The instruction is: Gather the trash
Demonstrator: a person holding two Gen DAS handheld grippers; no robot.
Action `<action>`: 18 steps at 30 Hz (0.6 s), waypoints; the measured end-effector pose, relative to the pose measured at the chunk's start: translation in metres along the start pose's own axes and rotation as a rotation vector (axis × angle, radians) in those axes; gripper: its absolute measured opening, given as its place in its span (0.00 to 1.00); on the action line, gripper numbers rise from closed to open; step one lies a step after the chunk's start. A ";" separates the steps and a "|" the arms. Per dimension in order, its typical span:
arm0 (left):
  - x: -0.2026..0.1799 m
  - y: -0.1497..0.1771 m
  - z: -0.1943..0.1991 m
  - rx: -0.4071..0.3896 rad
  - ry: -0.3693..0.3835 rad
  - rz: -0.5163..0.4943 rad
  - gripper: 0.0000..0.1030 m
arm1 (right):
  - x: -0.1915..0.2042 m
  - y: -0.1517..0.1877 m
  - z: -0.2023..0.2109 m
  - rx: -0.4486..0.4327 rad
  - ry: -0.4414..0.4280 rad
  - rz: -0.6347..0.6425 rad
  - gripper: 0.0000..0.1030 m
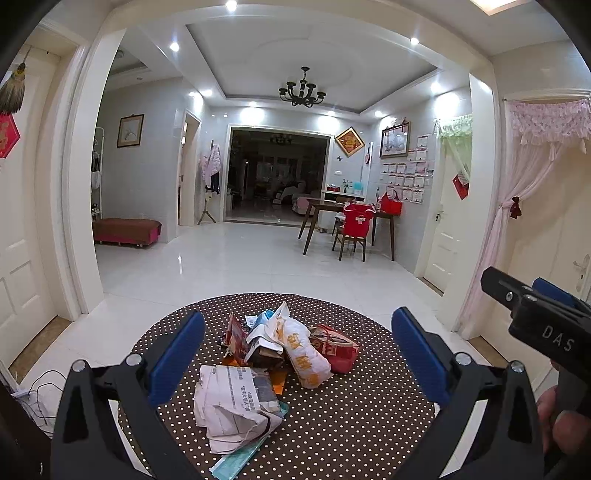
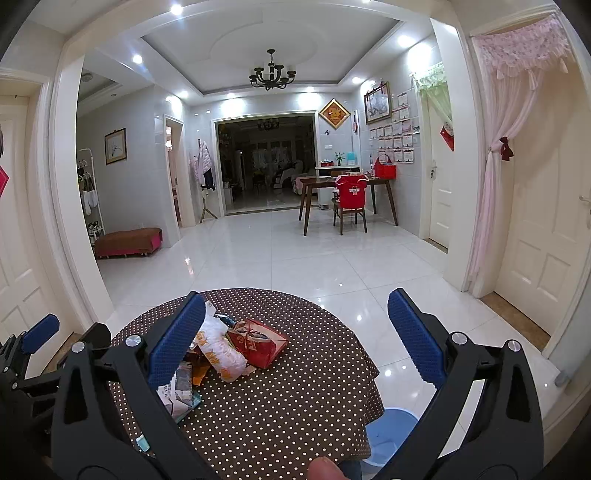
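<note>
Both the left gripper (image 1: 297,358) and right gripper (image 2: 295,338) hover wide apart, empty, over the trash pile (image 1: 280,347) at mid-bench (image 1: 351,424); blue bin (image 2: 388,432) waits below its near-right edge.

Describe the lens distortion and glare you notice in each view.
Left wrist view: door frames bow outward, ceiling lights flare, dark corners. Right wrist view: same bowing, lamp glare spots on the floor tiles, thumb blurred at bottom edge.
</note>
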State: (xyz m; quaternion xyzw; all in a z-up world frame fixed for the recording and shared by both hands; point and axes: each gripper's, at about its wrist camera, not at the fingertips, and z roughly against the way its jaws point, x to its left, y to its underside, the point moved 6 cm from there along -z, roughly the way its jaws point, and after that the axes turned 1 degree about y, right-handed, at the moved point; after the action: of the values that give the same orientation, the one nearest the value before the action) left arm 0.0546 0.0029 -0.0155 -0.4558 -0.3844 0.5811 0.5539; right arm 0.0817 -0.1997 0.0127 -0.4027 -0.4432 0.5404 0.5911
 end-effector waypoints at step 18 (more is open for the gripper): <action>-0.001 0.001 0.001 -0.003 0.003 0.001 0.96 | 0.000 0.002 -0.003 0.004 -0.001 0.005 0.94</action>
State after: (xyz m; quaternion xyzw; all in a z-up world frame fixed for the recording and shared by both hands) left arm 0.0534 0.0017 -0.0159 -0.4578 -0.3840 0.5802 0.5535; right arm 0.0836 -0.1998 0.0103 -0.4022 -0.4413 0.5429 0.5905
